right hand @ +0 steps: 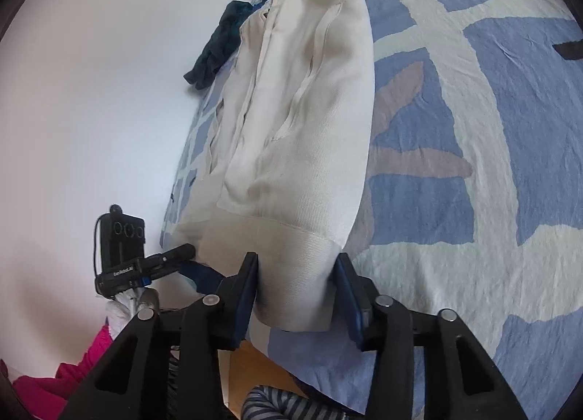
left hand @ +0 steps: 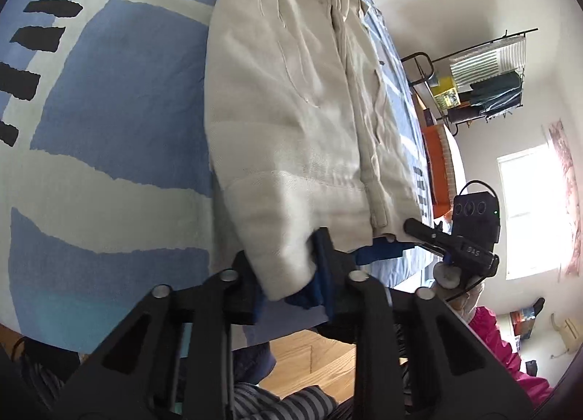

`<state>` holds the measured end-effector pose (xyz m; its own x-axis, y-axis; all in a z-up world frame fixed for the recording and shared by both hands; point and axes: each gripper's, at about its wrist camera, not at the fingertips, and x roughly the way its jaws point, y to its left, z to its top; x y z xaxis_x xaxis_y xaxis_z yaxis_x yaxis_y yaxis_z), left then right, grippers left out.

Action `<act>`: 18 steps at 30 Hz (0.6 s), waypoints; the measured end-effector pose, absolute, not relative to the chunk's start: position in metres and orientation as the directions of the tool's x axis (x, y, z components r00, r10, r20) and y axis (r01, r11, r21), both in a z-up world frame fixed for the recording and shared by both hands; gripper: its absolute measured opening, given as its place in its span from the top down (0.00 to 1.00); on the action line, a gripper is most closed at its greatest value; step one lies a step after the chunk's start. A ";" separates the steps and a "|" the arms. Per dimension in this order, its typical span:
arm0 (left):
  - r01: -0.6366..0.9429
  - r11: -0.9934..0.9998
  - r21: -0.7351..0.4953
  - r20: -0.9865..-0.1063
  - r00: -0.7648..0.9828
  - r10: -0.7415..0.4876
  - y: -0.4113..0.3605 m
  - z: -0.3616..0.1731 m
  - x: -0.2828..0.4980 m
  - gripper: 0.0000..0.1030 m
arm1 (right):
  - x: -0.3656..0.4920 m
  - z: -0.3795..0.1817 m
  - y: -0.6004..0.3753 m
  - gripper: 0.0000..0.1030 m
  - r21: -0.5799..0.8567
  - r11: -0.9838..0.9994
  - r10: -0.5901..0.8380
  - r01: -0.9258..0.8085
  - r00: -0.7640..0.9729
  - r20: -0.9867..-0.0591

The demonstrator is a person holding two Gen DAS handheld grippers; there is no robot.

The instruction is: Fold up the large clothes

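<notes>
A cream jacket (left hand: 291,99) (right hand: 302,121) lies lengthwise on the blue-and-cream bed cover (left hand: 109,92) (right hand: 473,164), its hem at the near bed edge. In the left wrist view my left gripper (left hand: 282,256) is shut on the hem's left corner, and cloth fills the gap between the pads. In the right wrist view my right gripper (right hand: 296,263) clamps the hem's right corner the same way. Each gripper shows in the other's view, the right gripper (left hand: 419,228) and the left gripper (right hand: 182,250), both at the hem. Blue lining (left hand: 379,250) peeks out under the hem.
A dark green garment (right hand: 218,44) lies at the bed's far edge by the white wall. A clothes rack (left hand: 484,81), an orange object (left hand: 437,164) and a bright window (left hand: 528,208) stand beyond the bed. Wooden floor (left hand: 309,358), pink cloth (left hand: 503,343) and striped fabric (right hand: 277,405) are below.
</notes>
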<state>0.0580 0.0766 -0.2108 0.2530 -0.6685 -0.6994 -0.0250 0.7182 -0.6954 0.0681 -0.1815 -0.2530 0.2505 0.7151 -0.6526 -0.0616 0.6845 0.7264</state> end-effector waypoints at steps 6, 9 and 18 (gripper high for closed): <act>-0.049 0.655 -0.754 -0.640 0.283 -0.715 0.083 -0.196 0.057 0.86 | 0.068 -0.235 -0.183 0.81 0.762 0.647 0.735 -0.023 0.284 -0.615; -0.068 0.617 -0.784 -0.608 0.289 -0.740 0.081 -0.187 0.059 0.86 | 0.069 -0.223 -0.181 0.83 0.773 0.635 0.738 -0.001 0.296 -0.606; -0.133 0.530 -0.837 -0.544 0.293 -0.786 0.084 -0.160 0.096 0.86 | 0.094 -0.198 -0.186 0.84 0.836 0.539 0.776 0.099 0.329 -0.539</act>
<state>0.0963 0.0841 -0.1598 0.2932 -0.7859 -0.5445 -0.1332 0.5303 -0.8373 0.0939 -0.1864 -0.1984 0.3288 0.7755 -0.5389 0.0993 0.5391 0.8364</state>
